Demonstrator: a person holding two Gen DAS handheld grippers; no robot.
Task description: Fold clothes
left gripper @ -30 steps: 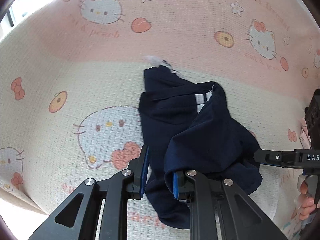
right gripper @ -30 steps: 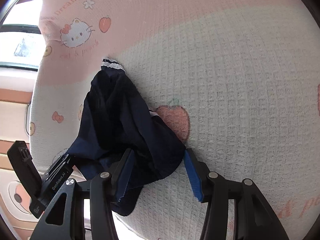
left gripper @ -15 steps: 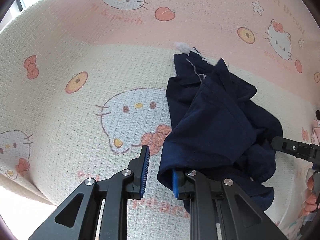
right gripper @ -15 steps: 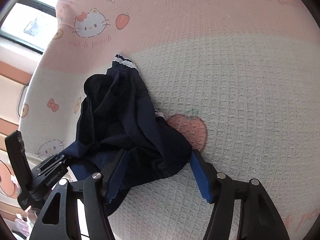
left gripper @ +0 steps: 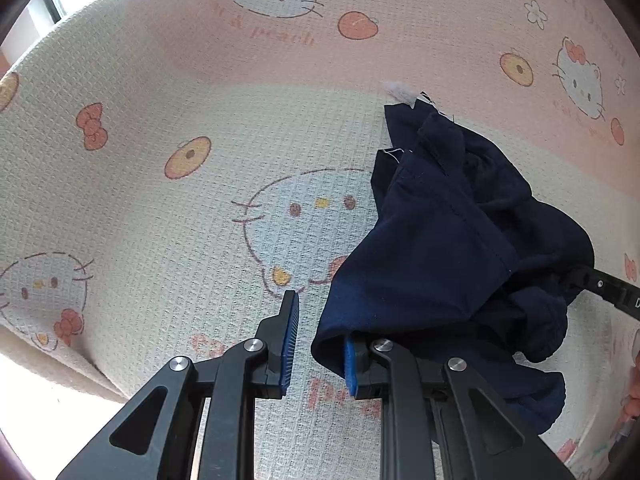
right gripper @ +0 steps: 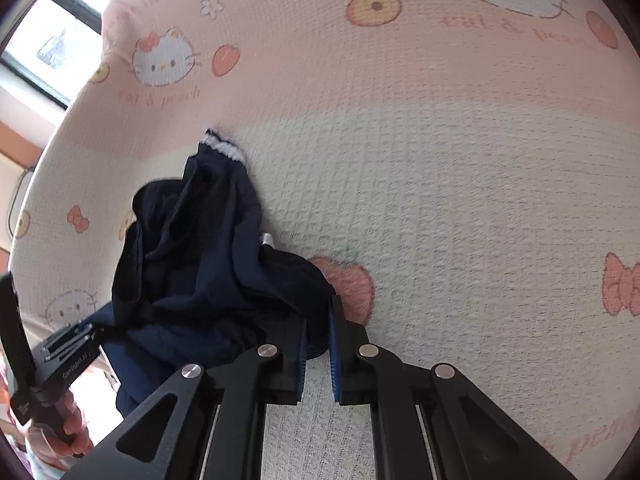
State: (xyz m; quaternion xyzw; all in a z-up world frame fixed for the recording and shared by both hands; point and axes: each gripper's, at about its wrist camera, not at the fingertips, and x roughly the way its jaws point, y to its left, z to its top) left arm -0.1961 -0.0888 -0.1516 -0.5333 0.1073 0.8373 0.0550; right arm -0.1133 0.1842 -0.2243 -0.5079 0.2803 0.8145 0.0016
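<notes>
Pink and cream waffle-weave bedding printed with cartoon cats, bows and peaches (left gripper: 160, 92) fills both views, with a bright window (right gripper: 52, 52) beyond its far left corner.

Starting on your left, the left tongs (left gripper: 320, 320) stand slightly parted. The bedding shows through the narrow gap, so nothing sits between the pads. An edge of the navy blue garment (left gripper: 440, 248) only drapes over the tip of the right-hand finger. Your hand (right gripper: 68, 428) holds that tool at the left edge of the right wrist view.

The navy blue garment lies crumpled on the bedding just right of those tongs. Its long axis runs away from you, from the bunched near end at both tools to a white ribbed trim (right gripper: 224, 148) at the far end.

Further right, the right tongs (right gripper: 318, 312) have just been closing, and a fold of the near edge sits between their pads, so they appear to pinch the cloth. A printed peach (right gripper: 352, 284) lies directly beyond them.

Both tools sit at the near end, one on each side, and the right alone looks to have a hold. Judging from this, you need the left pads closed on the draped edge before you can spread the cloth flat. Nothing else lies on the bedding, though the bunched folds may hide the true hem.
</notes>
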